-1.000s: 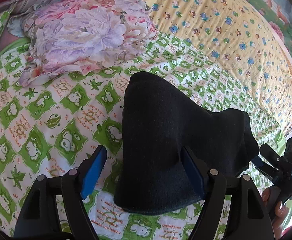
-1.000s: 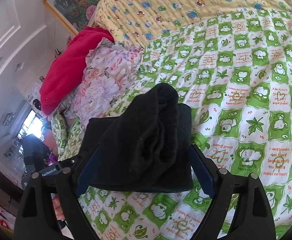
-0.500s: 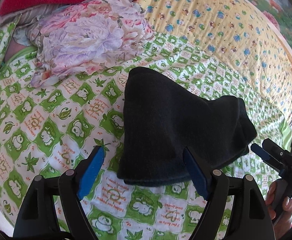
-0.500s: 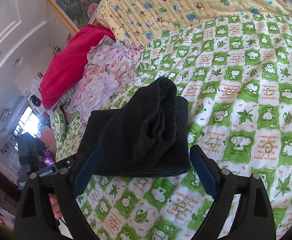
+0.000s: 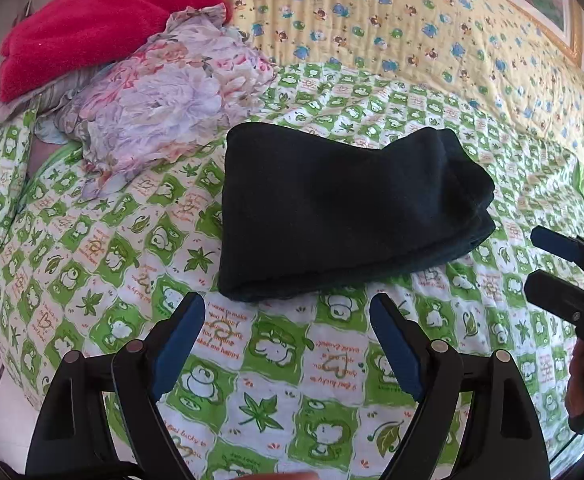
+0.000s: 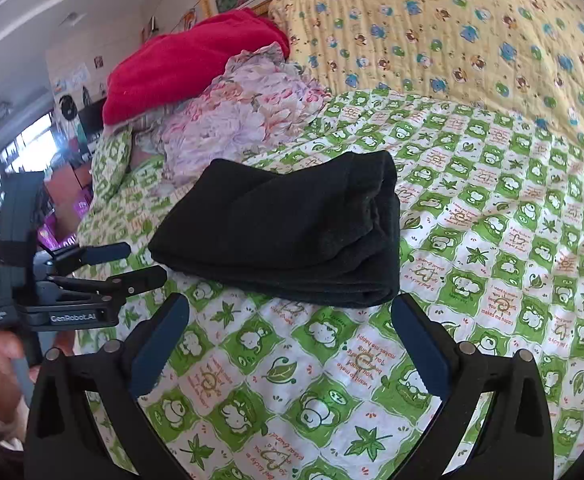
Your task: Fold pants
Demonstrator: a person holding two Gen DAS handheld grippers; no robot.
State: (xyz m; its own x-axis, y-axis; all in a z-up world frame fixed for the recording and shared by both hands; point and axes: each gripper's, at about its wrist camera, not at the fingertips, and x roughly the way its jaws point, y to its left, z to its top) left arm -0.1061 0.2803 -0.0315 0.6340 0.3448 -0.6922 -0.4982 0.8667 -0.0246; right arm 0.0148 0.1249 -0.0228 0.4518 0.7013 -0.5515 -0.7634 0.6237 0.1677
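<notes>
Low in the frame, the left gripper [image 5: 288, 312] and right gripper [image 6: 290, 312] both gape wide and hold nothing, having drawn back off the cloth they straddled a second ago; above them at frame centre the black pants [image 5: 340, 208] lie released in a compact folded bundle on the green checked bedspread [image 5: 276, 376], so the fold looks finished; the bedspread reads "I want to make you happy"; the left tool, at left edge in the right view, reads "GenRobot.AI"; upper left, a floral cloth [image 5: 164, 96] and red blanket [image 5: 100, 28].

**Black pants folded flat**

The pants [image 5: 332, 212] [image 6: 292, 236] are black, soft, folded into a compact bundle of stacked layers. They lie flat just ahead of both tools' fingertips, touching neither, thicker rolled edge toward the right.
</notes>
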